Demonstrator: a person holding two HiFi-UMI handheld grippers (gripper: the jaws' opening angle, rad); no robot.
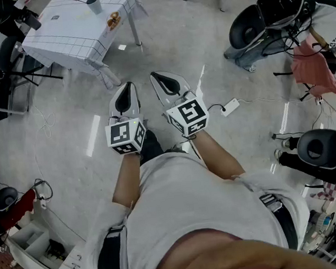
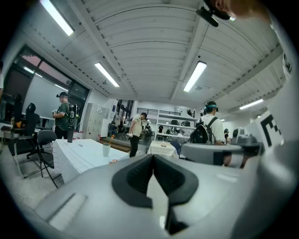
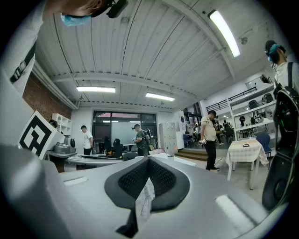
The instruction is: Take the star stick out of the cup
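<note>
A pale cup (image 1: 94,4) stands on a table with a white checked cloth (image 1: 75,27), far ahead at the upper left, with a thin dark stick (image 1: 78,0) leaning out of it. The left gripper view shows the same cup (image 2: 106,149) with the stick's orange tip (image 2: 112,137). My left gripper (image 1: 129,88) and right gripper (image 1: 161,78) are held side by side close to the body, well short of the table. Both are shut with nothing between the pads. The jaws meet in the left gripper view (image 2: 153,158) and in the right gripper view (image 3: 148,161).
A small orange thing (image 1: 112,19) lies near the table's right edge. Office chairs (image 1: 252,25) and a red cloth (image 1: 312,67) stand at the right, and a power strip (image 1: 230,107) lies on the floor. Several people stand around the room, and a second checked table (image 3: 245,149) stands at the right.
</note>
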